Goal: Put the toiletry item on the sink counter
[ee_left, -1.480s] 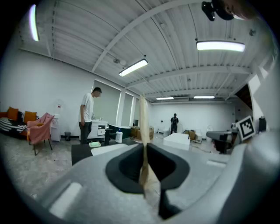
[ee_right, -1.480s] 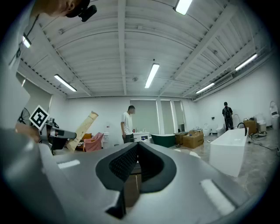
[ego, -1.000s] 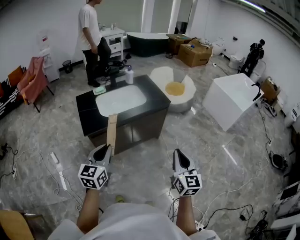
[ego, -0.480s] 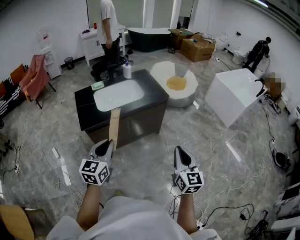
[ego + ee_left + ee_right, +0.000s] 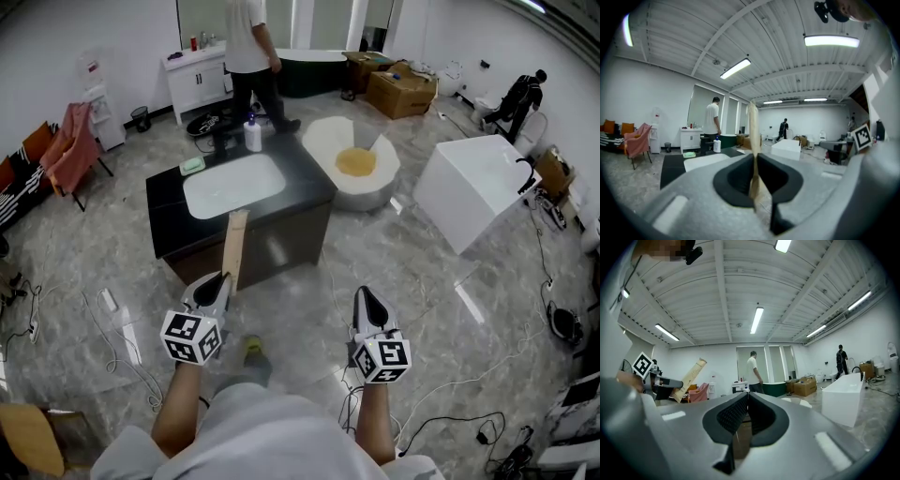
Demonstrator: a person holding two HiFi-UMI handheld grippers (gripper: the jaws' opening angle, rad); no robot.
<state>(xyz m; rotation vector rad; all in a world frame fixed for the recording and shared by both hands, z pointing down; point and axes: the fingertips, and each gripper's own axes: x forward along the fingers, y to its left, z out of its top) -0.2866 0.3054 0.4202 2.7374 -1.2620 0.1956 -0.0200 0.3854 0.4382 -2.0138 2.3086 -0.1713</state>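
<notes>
head view: left tool (image 5: 222, 279) pinches toiletry item (image 5: 234, 246) at lower end, upright for carrying to desk (image 5: 169, 204); right tool (image 5: 364, 296) pressed together, empty.

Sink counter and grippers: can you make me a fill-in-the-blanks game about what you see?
1. The left gripper is ____ on a long tan packet.
2. The right gripper holds ____.
3. The counter around the white sink is ____ in colour.
Missing words: shut; nothing; black.
</notes>
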